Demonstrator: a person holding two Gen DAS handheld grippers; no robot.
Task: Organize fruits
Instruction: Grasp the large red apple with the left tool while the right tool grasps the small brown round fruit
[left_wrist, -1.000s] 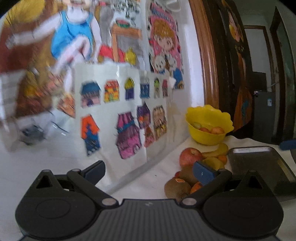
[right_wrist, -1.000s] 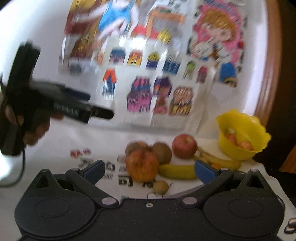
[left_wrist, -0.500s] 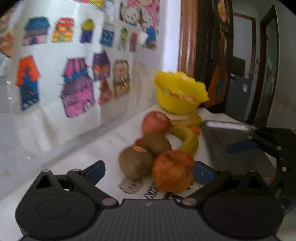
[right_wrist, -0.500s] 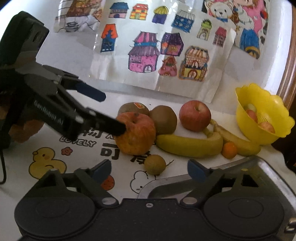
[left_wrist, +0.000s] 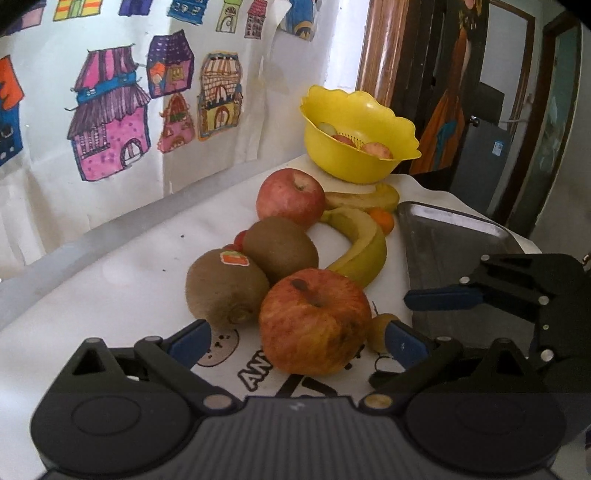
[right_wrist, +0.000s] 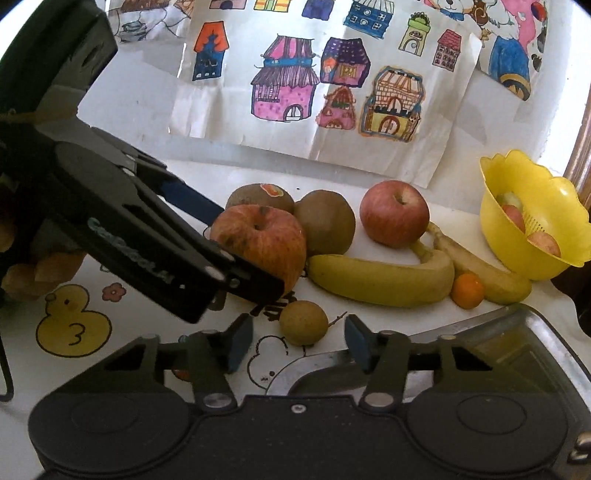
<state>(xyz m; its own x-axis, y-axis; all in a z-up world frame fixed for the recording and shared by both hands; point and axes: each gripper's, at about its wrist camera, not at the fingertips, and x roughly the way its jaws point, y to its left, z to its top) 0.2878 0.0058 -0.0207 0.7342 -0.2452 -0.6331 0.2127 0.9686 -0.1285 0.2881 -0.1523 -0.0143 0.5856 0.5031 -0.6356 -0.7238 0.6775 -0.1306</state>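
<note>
A blotchy orange-red apple (left_wrist: 314, 321) lies at the front of a fruit pile. My left gripper (left_wrist: 297, 343) is open, its fingers standing wide on either side of the apple without touching it. In the right wrist view those fingers (right_wrist: 255, 282) straddle the same apple (right_wrist: 262, 240). My right gripper (right_wrist: 298, 343) is closing; a small round brown fruit (right_wrist: 303, 322) sits just ahead of its pads, not touched. One blue right finger (left_wrist: 443, 298) shows over the metal tray (left_wrist: 443, 236).
Behind the apple lie two kiwis (right_wrist: 325, 221), a red apple (right_wrist: 393, 212), two bananas (right_wrist: 380, 277) and a small orange (right_wrist: 467, 290). A yellow bowl (right_wrist: 554, 266) holding fruit stands far right. The tray's rim (right_wrist: 517, 325) is near right. Drawings hang on the wall behind.
Both grippers came down and in towards the fruit. The left one now has the orange-red apple between its fingers. The right jaws have narrowed around the small brown fruit.
</note>
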